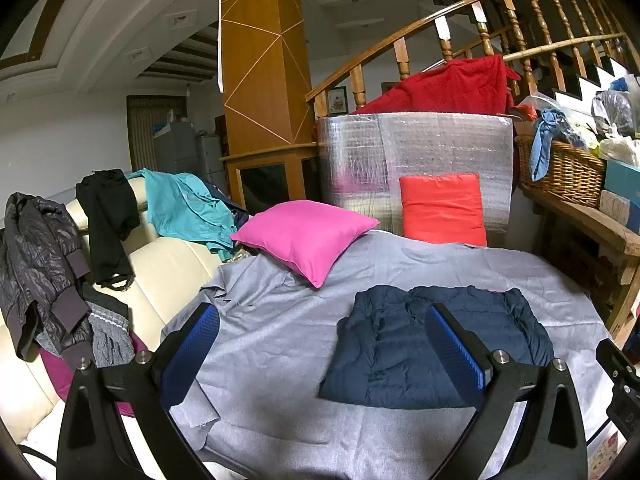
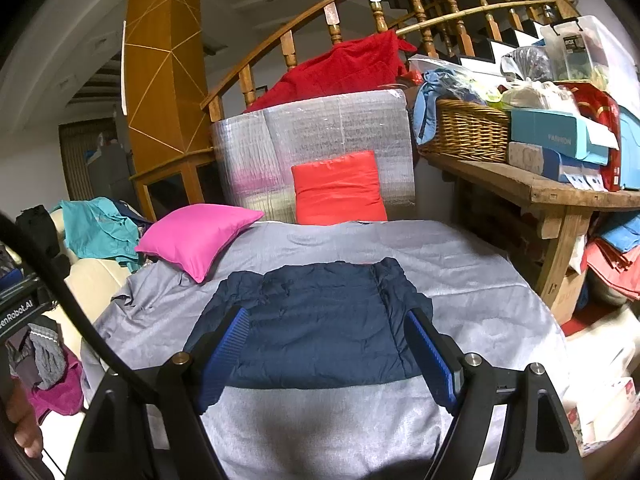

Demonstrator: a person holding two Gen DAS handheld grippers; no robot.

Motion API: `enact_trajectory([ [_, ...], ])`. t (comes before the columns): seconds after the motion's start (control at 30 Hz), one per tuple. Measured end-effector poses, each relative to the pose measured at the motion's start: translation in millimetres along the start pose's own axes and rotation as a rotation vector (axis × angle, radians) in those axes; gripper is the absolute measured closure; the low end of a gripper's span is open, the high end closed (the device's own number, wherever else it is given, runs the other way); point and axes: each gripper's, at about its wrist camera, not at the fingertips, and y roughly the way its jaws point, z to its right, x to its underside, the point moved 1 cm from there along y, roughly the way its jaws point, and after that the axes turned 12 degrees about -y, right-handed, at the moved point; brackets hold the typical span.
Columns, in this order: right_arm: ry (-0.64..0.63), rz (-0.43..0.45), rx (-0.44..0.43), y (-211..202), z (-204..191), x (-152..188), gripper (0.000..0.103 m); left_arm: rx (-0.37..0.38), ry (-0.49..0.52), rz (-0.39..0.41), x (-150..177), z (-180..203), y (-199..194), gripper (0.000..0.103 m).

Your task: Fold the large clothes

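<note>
A folded navy quilted jacket [image 1: 432,344] [image 2: 316,320] lies flat on the grey cloth [image 1: 280,320] [image 2: 460,280] that covers the work surface. My left gripper [image 1: 320,352] hovers open above the cloth, its right finger over the jacket's middle and its left finger over bare grey cloth; nothing is between its blue pads. My right gripper [image 2: 326,356] is open too, straddling the jacket's near edge from above without touching it. Part of the right gripper's body [image 1: 618,380] shows at the left wrist view's right edge.
A pink pillow [image 1: 308,236] [image 2: 200,236] and an orange cushion [image 1: 442,208] [image 2: 338,188] sit at the far side. A cream sofa [image 1: 168,264] at left holds a teal shirt [image 1: 184,204] and dark clothes. A wooden bench [image 2: 540,188] with a wicker basket [image 2: 468,128] stands right.
</note>
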Motion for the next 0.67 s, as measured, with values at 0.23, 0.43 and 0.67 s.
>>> enact_trajectory([
  [0.23, -0.019, 0.000, 0.008, 0, -7, -4, 0.020, 0.013, -0.006, 0.003, -4, -3, 1, 0.001],
  [0.43, -0.038, -0.012, 0.019, 11, -7, -10, 0.020, 0.042, -0.035, -0.006, -7, -5, 12, 0.001],
  [0.67, 0.014, -0.089, 0.050, 66, 45, -23, 0.019, 0.109, -0.097, -0.098, -5, -17, 69, 0.001],
])
